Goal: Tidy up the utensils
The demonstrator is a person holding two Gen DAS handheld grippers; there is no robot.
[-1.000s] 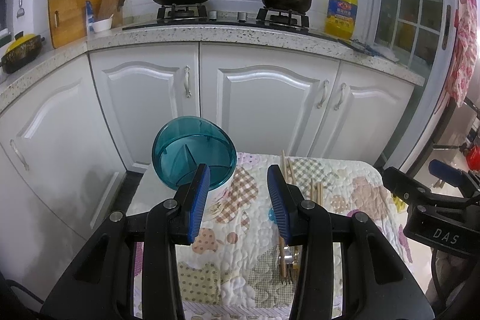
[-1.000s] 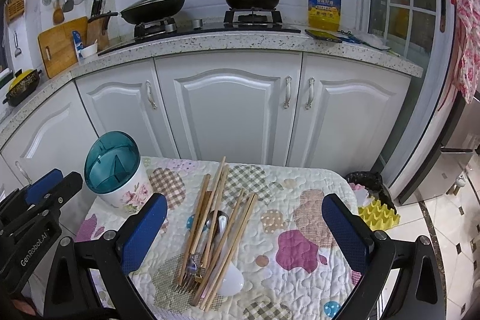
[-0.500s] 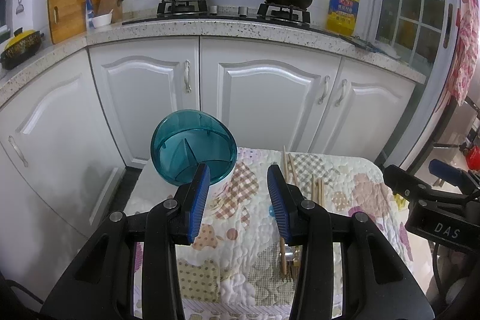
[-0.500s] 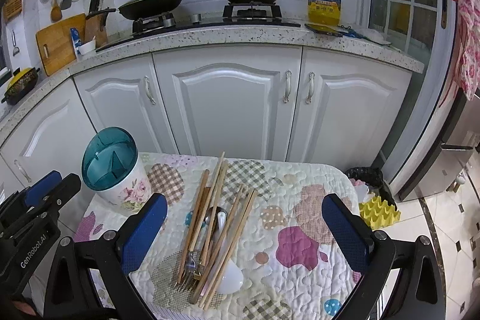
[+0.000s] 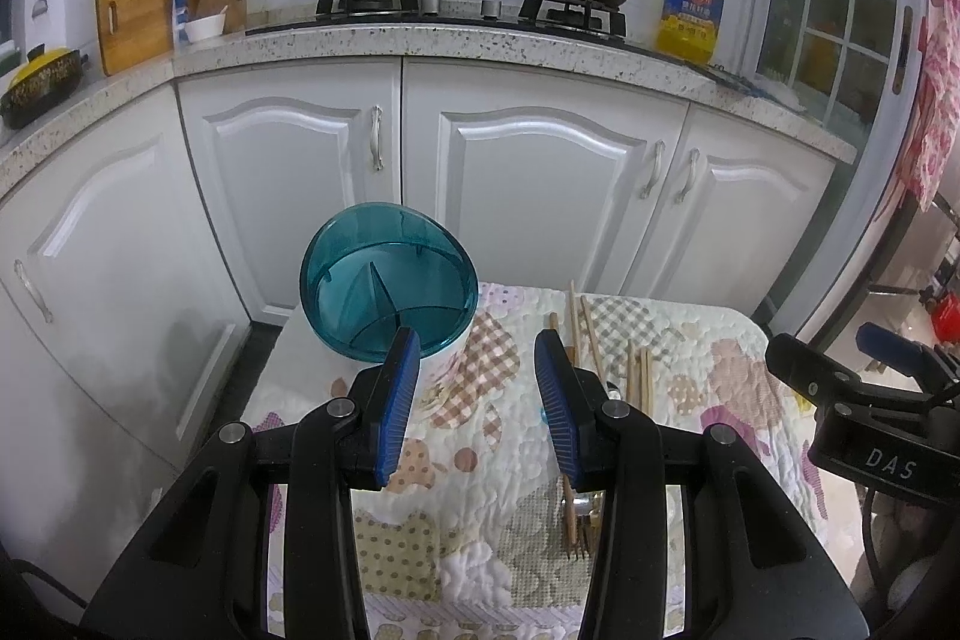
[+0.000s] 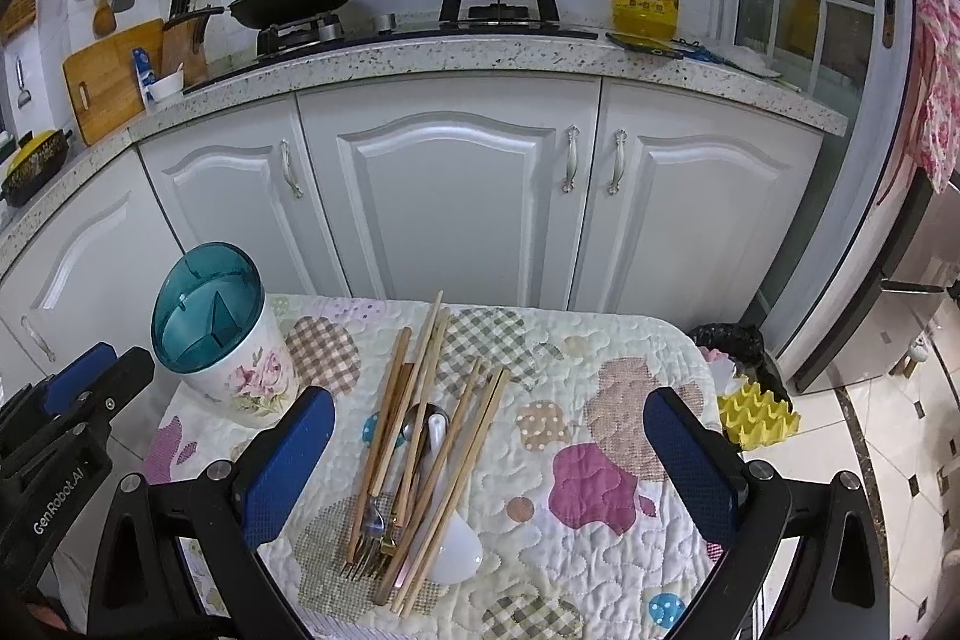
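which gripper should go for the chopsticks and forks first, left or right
Probably the right gripper: it is open wide, with the pile of chopsticks and forks between its fingers. The left gripper faces the utensil holder instead.

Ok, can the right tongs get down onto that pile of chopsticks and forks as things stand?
Probably yes. The right tongs are wide open and empty, with the utensil pile lying between them on the quilted cloth. Nothing covers it; the holder and the left tongs stand off to the side.
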